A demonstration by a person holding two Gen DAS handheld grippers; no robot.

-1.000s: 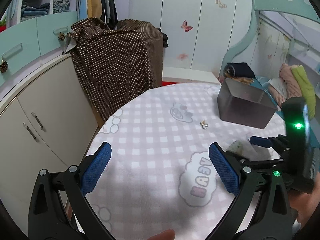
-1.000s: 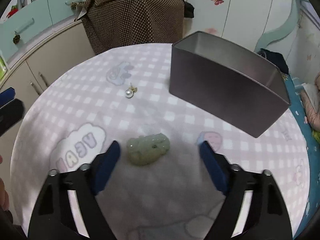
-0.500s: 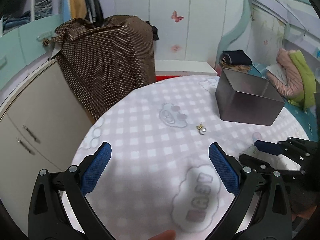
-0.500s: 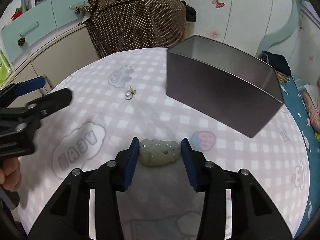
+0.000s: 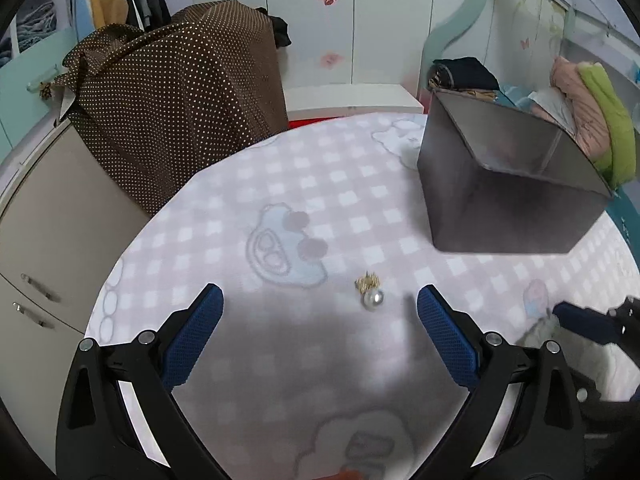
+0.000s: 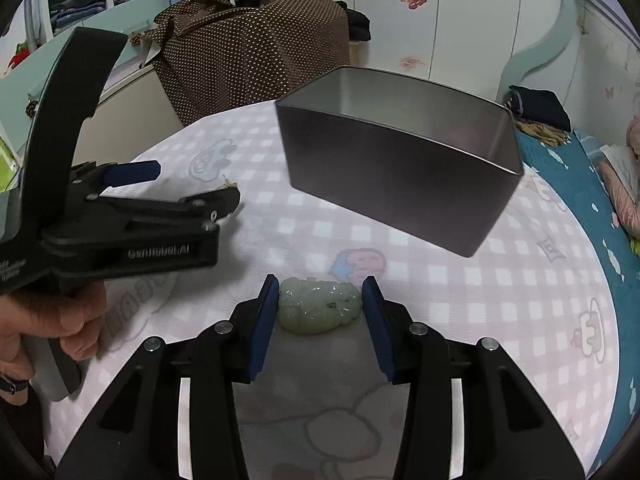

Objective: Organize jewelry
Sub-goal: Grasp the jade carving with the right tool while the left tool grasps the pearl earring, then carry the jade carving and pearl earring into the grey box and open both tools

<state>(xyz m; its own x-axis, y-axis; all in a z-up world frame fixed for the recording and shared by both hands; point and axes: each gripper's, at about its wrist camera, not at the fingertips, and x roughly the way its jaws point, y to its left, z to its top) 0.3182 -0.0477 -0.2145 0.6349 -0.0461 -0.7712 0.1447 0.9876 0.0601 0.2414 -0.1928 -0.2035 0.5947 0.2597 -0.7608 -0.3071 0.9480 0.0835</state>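
A pale green jade pendant [image 6: 318,309] sits between the blue pads of my right gripper [image 6: 320,304], which is shut on it just above the checked tablecloth. A pearl earring with a gold top [image 5: 371,294] lies on the cloth between the fingers of my open left gripper [image 5: 320,322], a little ahead of the tips. A grey metal tin [image 6: 400,160], open on top, stands behind the pendant; it also shows in the left wrist view [image 5: 508,184] at the right. The left gripper [image 6: 188,188] appears in the right wrist view, at the left, hiding the earring there.
The round table [image 5: 248,184] carries a pink-and-white checked cloth with cartoon prints. A brown dotted cloth [image 5: 180,92] covers furniture behind the table. Cabinets [image 5: 48,216] stand at the left, a bed with folded clothes [image 5: 588,96] at the right.
My right gripper closed on the jade pendant and lifted it slightly toward the tin. My left gripper moved forward and right until the pearl earring lay between its open fingers.
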